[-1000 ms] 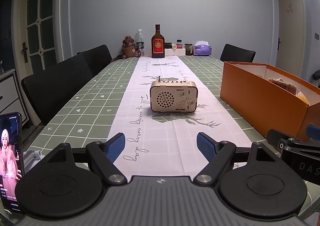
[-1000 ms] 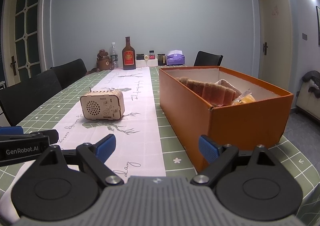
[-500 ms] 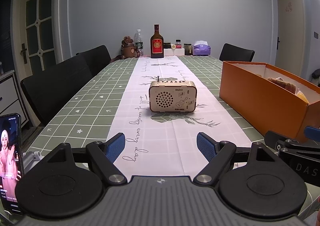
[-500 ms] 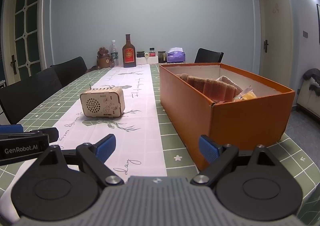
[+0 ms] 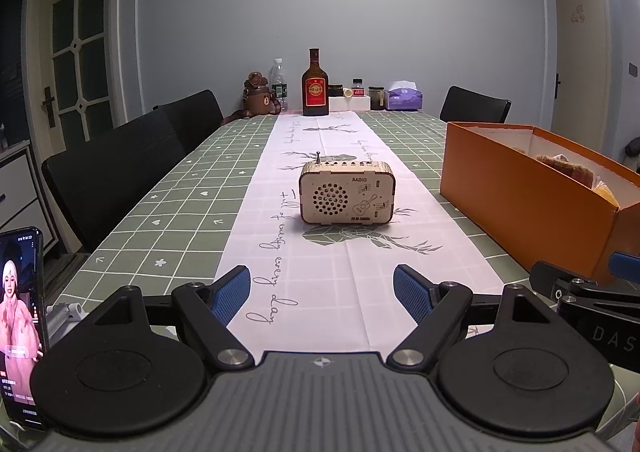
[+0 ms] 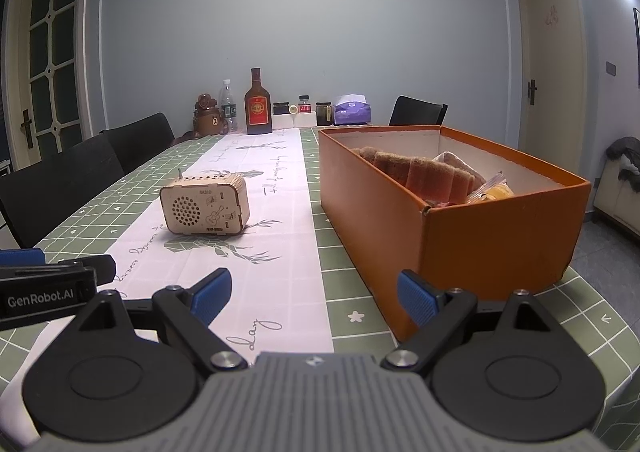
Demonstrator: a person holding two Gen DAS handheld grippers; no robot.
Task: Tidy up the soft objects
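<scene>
An orange box point(image 6: 460, 236) stands on the right of the table and holds brown plush pieces point(image 6: 420, 171) and a yellow wrapped item point(image 6: 496, 191). In the left wrist view the same orange box point(image 5: 520, 191) shows only a little of its contents. My left gripper point(image 5: 322, 294) hovers open over the white runner, nothing between its blue pads. My right gripper point(image 6: 314, 294) is open too, near the box's front left corner, and holds nothing. Each gripper shows at the edge of the other's view.
A wooden toy radio point(image 5: 347, 192) sits mid-runner ahead of both grippers. At the far end stand a bottle point(image 5: 315, 85), a bear figure point(image 5: 258, 93), jars and a tissue pack point(image 5: 404, 95). Black chairs point(image 5: 116, 171) line the left side. A phone point(image 5: 20, 316) stands at the near left.
</scene>
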